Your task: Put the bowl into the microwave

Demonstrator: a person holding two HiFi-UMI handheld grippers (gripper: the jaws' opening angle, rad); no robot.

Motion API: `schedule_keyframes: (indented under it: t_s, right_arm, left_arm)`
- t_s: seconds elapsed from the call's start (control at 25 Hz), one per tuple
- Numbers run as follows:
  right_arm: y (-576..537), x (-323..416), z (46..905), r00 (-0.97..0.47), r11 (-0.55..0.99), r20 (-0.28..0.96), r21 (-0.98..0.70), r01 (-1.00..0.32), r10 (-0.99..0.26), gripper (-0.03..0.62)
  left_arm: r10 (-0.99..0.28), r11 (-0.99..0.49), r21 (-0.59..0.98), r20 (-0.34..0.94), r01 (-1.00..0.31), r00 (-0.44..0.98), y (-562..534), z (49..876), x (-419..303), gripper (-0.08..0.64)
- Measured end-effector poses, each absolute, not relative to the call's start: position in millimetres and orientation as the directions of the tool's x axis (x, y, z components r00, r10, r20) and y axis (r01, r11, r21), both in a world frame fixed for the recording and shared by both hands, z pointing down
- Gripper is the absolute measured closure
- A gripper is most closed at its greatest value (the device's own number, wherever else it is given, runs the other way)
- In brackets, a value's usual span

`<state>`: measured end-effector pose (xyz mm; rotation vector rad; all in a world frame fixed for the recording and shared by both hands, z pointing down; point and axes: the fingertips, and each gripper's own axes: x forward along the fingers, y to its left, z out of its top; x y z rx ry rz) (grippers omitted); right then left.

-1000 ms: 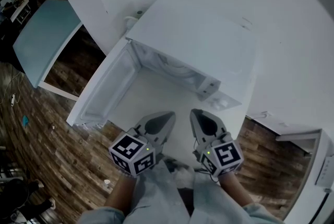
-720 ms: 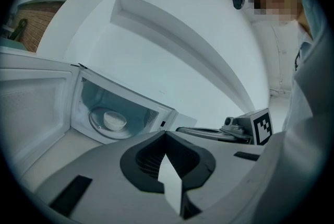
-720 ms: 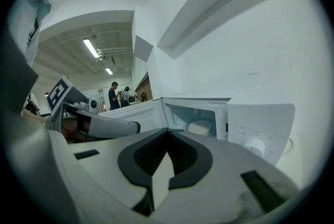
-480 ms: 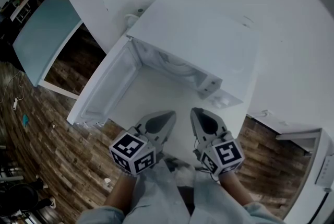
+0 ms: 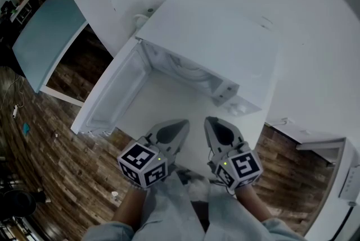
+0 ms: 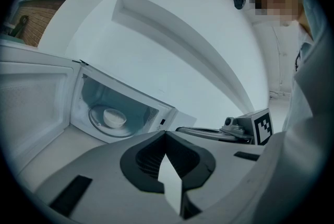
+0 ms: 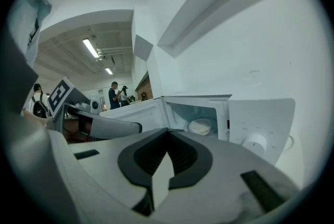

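Note:
A white microwave (image 5: 219, 43) stands on a white counter (image 5: 163, 108) with its door (image 5: 109, 96) swung open to the left. A white bowl (image 6: 114, 116) sits on the glass turntable inside the cavity, and the right gripper view shows the bowl (image 7: 200, 126) there too. In the head view the cavity's top edge hides the bowl. My left gripper (image 5: 181, 123) and right gripper (image 5: 210, 121) hover side by side in front of the microwave, well short of its opening. Both are shut and hold nothing. In their own views the left gripper (image 6: 166, 133) and right gripper (image 7: 168, 131) have their jaws pressed together.
The microwave's control panel with a round knob (image 7: 255, 142) is right of the cavity. A teal-topped table (image 5: 45, 37) stands at the far left over the wooden floor (image 5: 50, 144). A white appliance (image 5: 344, 178) is at the lower right. People (image 7: 115, 93) stand far behind.

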<state>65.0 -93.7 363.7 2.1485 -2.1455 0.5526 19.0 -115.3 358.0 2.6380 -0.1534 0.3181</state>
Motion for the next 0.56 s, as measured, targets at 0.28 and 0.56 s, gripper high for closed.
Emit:
schedule_keyframes:
  t_s: [0.28, 0.56]
  right_arm:
    - [-94.0, 66.8, 365.6, -0.033, -0.036, 0.285, -0.235, -0.971, -0.958, 0.592]
    - [-96.0, 67.8, 366.2, -0.038, -0.032, 0.284, -0.24, -0.97, -0.958, 0.592]
  left_arm:
    - [-0.057, -0.877, 0.451, 0.252, -0.169, 0.966, -116.5, 359.9, 19.3, 0.561]
    - [-0.064, -0.87, 0.46, 0.25, -0.177, 0.966, -119.8, 360.4, 20.5, 0.561]
